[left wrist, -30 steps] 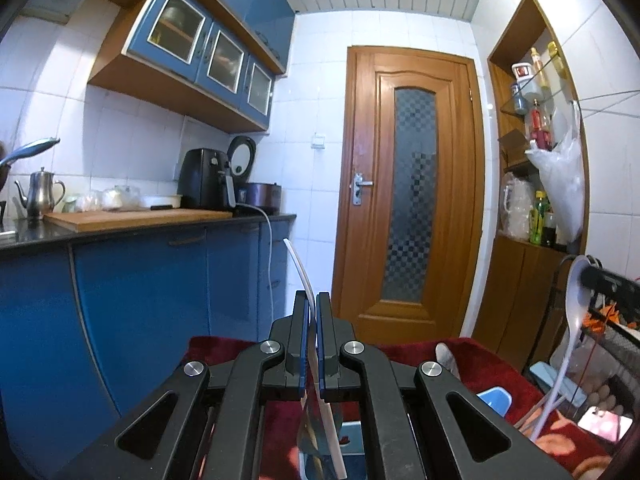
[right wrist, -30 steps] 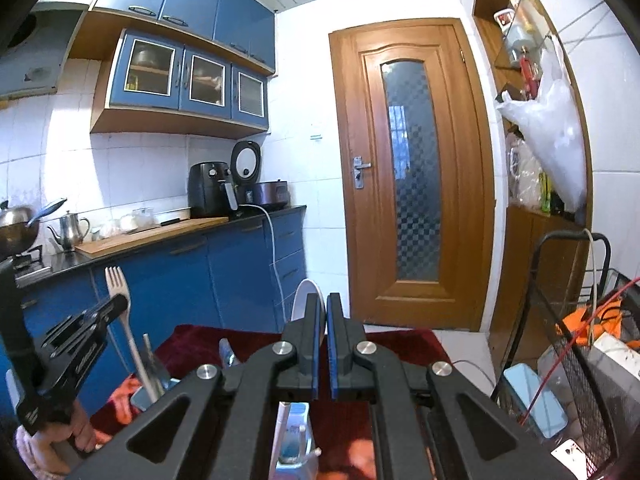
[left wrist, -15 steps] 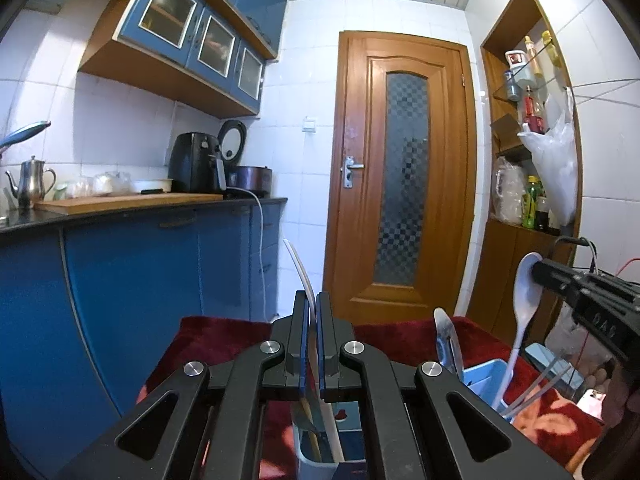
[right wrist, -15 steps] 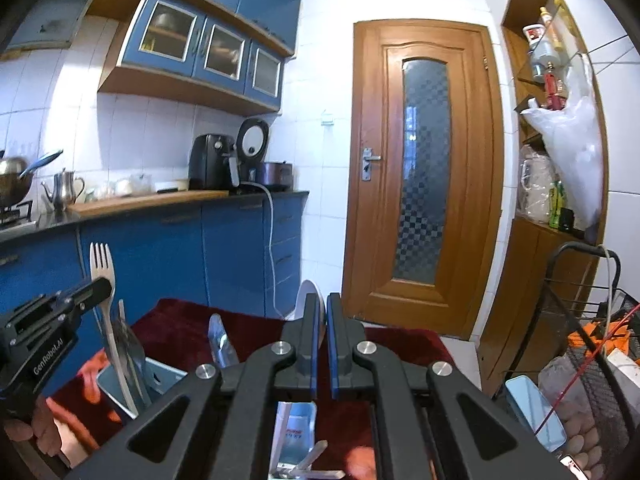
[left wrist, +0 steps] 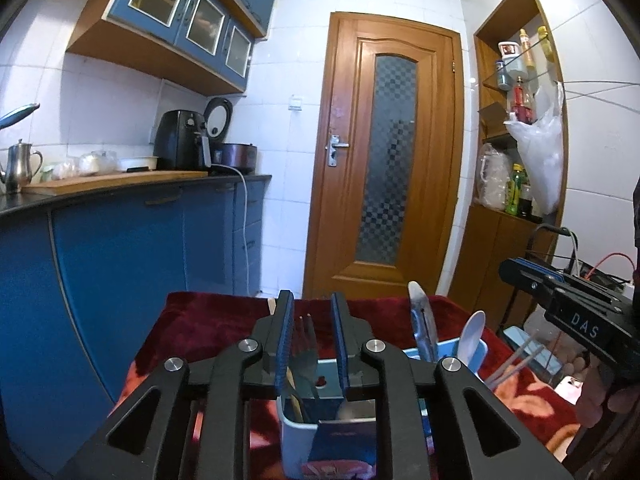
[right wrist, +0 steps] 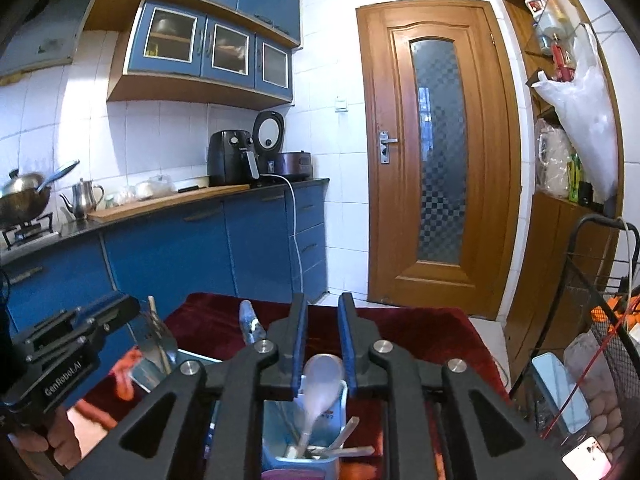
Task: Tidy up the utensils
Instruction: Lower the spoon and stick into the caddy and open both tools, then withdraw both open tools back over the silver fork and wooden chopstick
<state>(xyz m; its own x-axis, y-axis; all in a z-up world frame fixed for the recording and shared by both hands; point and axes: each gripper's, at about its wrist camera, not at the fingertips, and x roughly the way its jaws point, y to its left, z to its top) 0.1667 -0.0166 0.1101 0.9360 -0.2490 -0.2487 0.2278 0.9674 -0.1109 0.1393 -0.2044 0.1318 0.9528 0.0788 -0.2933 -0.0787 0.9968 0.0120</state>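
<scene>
**Both grippers letting go over the utensil holders**

Both pairs of jaws, pressed together a moment ago, have just been opening and are now standing a little apart. One second ago the left gripper (left wrist: 311, 320) was pinching the fork (left wrist: 304, 344) and lifting it above the table; now the fork is standing free inside the light blue holder (left wrist: 298, 432), with its prongs rising between the blue pads, and the pads are not pressing on it. A wooden stick is leaning beside it in the same holder.

The right gripper (right wrist: 323, 322) was squeezing the white spoon (right wrist: 322, 380) by its bowl. Now the spoon is resting in the pale holder (right wrist: 276, 420) under the jaws, its bowl up between the fingers, and I cannot see any pad touching it. Chopsticks are lying crossed in that holder too.

From the left camera, the white spoon (left wrist: 471, 334) is sticking up from the second blue holder (left wrist: 480, 354), next to metal tongs (left wrist: 421, 326). Both holders are sitting on a dark red cloth (left wrist: 208, 320) covering the table. A hand (right wrist: 60, 440) is gripping the left tool at the picture's edge.
</scene>
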